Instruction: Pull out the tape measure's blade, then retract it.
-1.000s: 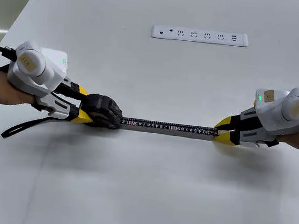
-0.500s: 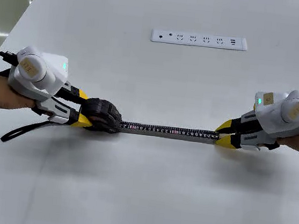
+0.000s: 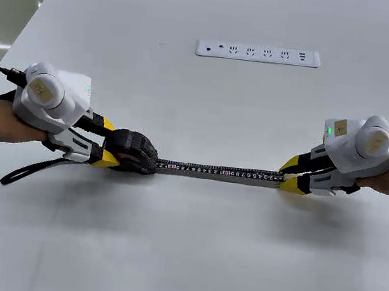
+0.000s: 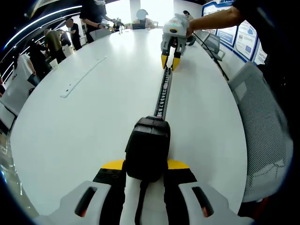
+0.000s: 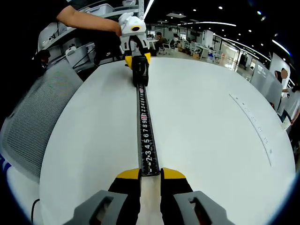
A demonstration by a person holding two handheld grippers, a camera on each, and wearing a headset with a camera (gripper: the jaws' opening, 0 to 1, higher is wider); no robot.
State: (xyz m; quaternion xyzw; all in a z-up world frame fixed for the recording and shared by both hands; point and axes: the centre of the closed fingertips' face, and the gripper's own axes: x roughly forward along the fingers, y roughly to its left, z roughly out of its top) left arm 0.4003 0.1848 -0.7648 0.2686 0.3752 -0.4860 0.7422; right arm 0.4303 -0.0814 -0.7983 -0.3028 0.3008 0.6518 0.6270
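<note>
The black tape measure case (image 3: 132,151) lies on the white table (image 3: 190,243), and my left gripper (image 3: 108,141) is shut on it from the left. From the case the blade (image 3: 218,171) runs straight to the right. Its end sits between the yellow tips of my right gripper (image 3: 288,173), which is shut on it. In the left gripper view the case (image 4: 148,147) sits between the jaws and the blade (image 4: 164,91) leads off to the far right gripper (image 4: 169,61). In the right gripper view the numbered blade (image 5: 145,136) runs from my right gripper (image 5: 150,175) to the case (image 5: 140,69).
A white power strip (image 3: 258,52) lies at the back of the table. The tape measure's black wrist strap (image 3: 26,170) trails left behind the left gripper. A grey mesh chair (image 5: 44,112) stands by the table edge, and people sit at the far end (image 4: 96,21).
The right gripper has moved slightly left toward the case, so the drawn-out blade looks a little shorter. The left gripper and the case have hardly moved.
</note>
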